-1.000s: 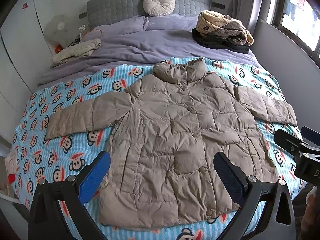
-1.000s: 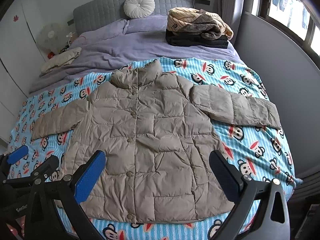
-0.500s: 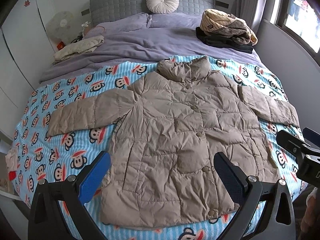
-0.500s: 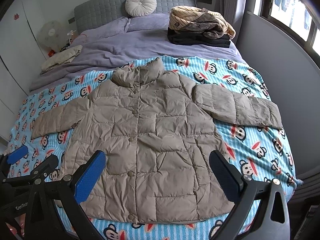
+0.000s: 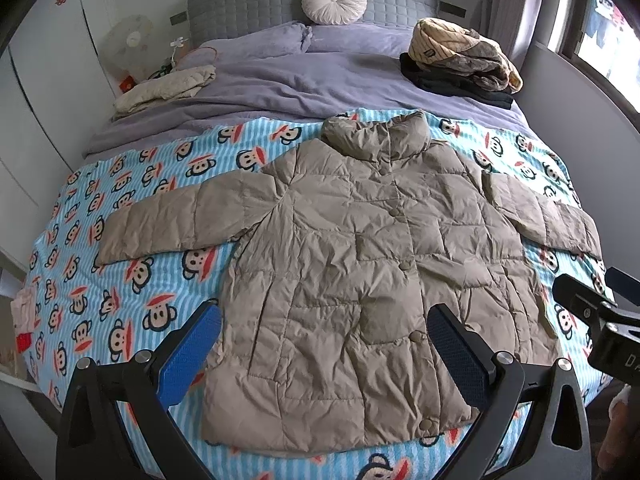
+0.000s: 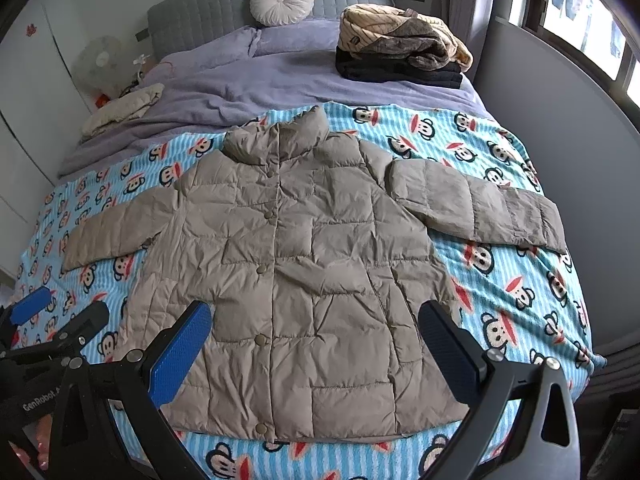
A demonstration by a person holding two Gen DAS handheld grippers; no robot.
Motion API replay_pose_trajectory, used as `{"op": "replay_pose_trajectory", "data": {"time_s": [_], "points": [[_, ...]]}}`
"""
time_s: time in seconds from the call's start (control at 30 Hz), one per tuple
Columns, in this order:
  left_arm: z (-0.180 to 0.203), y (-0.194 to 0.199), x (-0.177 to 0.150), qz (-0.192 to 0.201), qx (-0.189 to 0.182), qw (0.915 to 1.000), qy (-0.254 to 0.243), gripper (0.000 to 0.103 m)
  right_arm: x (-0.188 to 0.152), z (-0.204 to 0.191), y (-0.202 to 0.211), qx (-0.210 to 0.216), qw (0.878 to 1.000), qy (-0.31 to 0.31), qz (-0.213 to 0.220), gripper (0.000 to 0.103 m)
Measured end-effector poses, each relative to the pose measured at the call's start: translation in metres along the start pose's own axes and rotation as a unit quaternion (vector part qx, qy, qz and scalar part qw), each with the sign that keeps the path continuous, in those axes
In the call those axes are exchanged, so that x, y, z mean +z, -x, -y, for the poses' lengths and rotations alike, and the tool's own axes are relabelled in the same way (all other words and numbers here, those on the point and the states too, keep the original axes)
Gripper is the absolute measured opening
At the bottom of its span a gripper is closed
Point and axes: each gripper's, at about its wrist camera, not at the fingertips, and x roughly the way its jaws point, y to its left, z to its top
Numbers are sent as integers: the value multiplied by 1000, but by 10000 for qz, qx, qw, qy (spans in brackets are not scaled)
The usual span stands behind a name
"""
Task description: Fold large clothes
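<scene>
A beige quilted puffer jacket (image 5: 352,264) (image 6: 288,268) lies flat and buttoned on a blue monkey-print blanket (image 5: 132,280) (image 6: 512,280), collar toward the headboard, both sleeves spread out sideways. My left gripper (image 5: 324,348) hovers open above the jacket's lower hem, nothing between its blue pads. My right gripper (image 6: 316,344) is likewise open and empty above the hem. The left gripper's fingertips (image 6: 32,308) show at the left edge of the right wrist view. The right gripper's fingers (image 5: 580,300) show at the right edge of the left wrist view.
A stack of folded clothes (image 5: 460,64) (image 6: 400,54) sits at the bed's far right on the purple duvet (image 5: 300,80). A cream garment (image 5: 168,88) lies far left by a fan (image 5: 130,46). A round cushion (image 5: 334,2) leans on the headboard. A grey wall (image 6: 560,128) runs along the right.
Both views have shifted slightly, so the jacket sits a little lower and nearer in frame. The jacket itself has not moved, and both grippers stay open.
</scene>
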Motion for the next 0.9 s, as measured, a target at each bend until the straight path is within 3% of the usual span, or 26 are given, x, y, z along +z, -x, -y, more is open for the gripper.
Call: {"op": "replay_pose_trajectory", "data": {"time_s": [0.9], "points": [[-1, -8, -5, -143, -212, 9996, 147, 103, 1, 0, -4, 21, 10000, 5, -81, 103]]}}
